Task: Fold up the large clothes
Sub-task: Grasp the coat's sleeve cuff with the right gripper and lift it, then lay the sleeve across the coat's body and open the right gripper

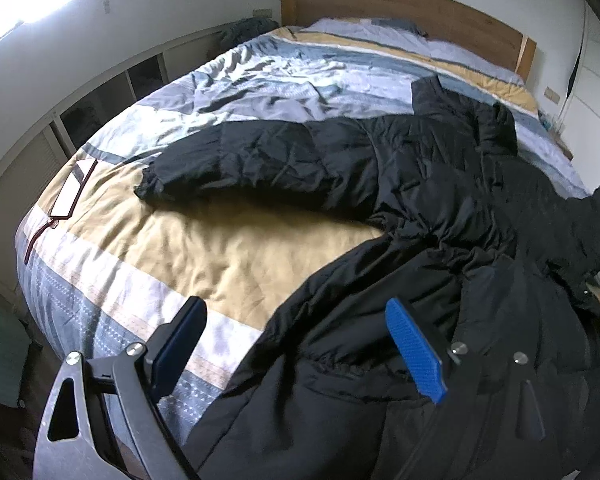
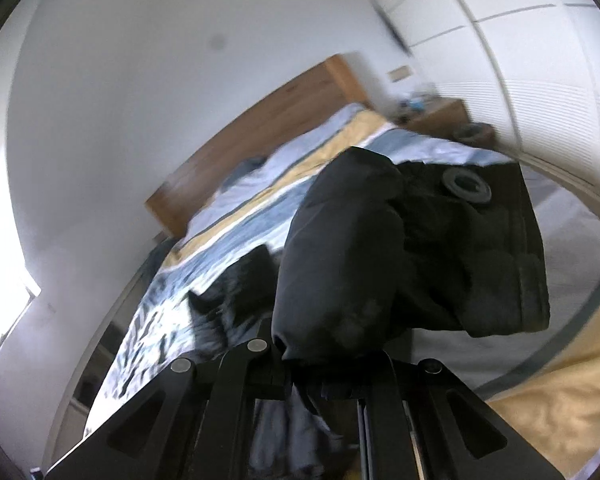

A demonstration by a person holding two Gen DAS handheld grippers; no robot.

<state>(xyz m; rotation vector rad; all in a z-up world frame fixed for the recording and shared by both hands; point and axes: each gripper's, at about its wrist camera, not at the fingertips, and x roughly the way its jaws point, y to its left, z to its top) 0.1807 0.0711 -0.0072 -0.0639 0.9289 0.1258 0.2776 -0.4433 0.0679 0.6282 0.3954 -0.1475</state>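
A black padded jacket (image 1: 420, 184) lies spread across the bed (image 1: 228, 248), its quilted shell creased and faintly shiny. One puffy sleeve (image 1: 236, 164) stretches out to the left over the striped duvet, ending in a gathered cuff. The duvet cover is crumpled cotton in broad bands of mustard yellow, pale lilac and grey-blue, some bands printed with small dots. A plain wooden headboard (image 1: 400, 8) stands at the far end.

The left gripper (image 1: 296, 344) hovers above the jacket's lower body with its fingers released and wide apart, nothing between them; the right-hand pad (image 1: 414, 350) is ribbed blue plastic, the other looks dark.

The right gripper (image 2: 320, 376) is clenched on a bunched part of the jacket (image 2: 380, 248), lifted clear of the bed. The fabric bulges above the fingers in a soft rounded lump, with a flat ring-shaped snap (image 2: 466, 186) on a stitched flap.
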